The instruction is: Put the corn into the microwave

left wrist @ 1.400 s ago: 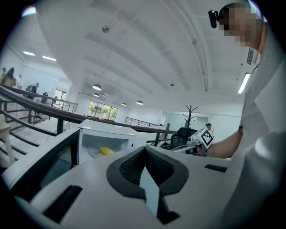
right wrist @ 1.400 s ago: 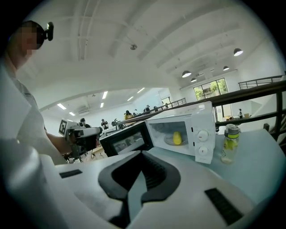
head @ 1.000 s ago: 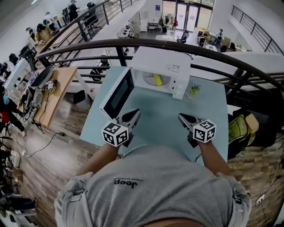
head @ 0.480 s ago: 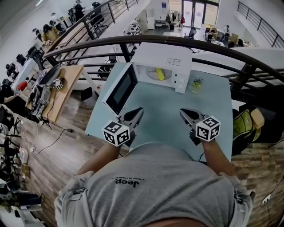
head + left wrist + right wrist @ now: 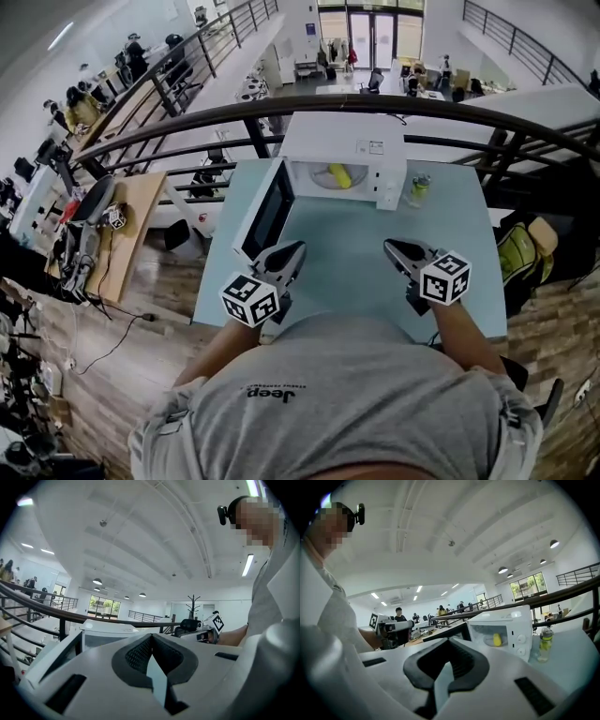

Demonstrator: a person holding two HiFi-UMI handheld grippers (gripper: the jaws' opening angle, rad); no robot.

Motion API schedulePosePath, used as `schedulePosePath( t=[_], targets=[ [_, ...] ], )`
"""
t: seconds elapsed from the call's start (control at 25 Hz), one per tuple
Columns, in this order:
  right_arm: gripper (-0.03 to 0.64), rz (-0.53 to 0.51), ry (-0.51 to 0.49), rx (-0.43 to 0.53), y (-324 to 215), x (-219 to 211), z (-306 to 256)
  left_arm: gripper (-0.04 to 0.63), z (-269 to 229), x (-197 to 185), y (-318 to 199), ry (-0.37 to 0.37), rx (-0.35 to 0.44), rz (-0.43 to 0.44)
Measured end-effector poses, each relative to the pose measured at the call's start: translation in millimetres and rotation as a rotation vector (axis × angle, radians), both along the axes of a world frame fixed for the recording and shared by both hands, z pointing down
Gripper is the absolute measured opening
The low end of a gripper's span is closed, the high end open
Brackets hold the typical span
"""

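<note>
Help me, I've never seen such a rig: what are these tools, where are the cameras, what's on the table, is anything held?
A person holds a two-jaw tool in each hand: the left gripper and right gripper. One picture comes from a head camera looking down; the others from cameras riding on each gripper. On the table stand a white microwave, door open, corn inside, and a bottle beside it. Both grippers are shut and empty.

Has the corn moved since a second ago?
No. The corn still lies in the middle of the open microwave, just right of its door hinge side as before; only the view shifted.
</note>
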State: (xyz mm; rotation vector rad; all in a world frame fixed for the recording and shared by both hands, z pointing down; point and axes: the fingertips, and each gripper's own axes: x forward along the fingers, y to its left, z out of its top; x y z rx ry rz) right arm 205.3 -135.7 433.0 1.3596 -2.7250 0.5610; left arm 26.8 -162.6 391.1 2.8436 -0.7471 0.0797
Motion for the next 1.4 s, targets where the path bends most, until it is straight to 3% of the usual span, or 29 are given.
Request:
schedulePosePath(
  t=[0.32, 0.56, 1.04, 1.4],
  targets=[
    [0.018, 0.039, -0.013, -0.017, -29, -61, -5, 0.018, -17, -73, -31, 0.043, 0.019, 0.017],
    [0.018, 0.039, -0.002, 0.001, -47, -74, -18, 0.018, -15, -98, -48, 0.068, 0.003, -0.001],
    [0.018, 0.026, -0.032, -0.011, -56, -43, -20, 0.018, -9, -66, -47, 0.079, -0.008, -0.012],
    [0.017, 0.039, -0.032, -0.010, -52, -33, -14, 0.018, -10, -64, -47, 0.072, -0.007, -0.022]
  ],
)
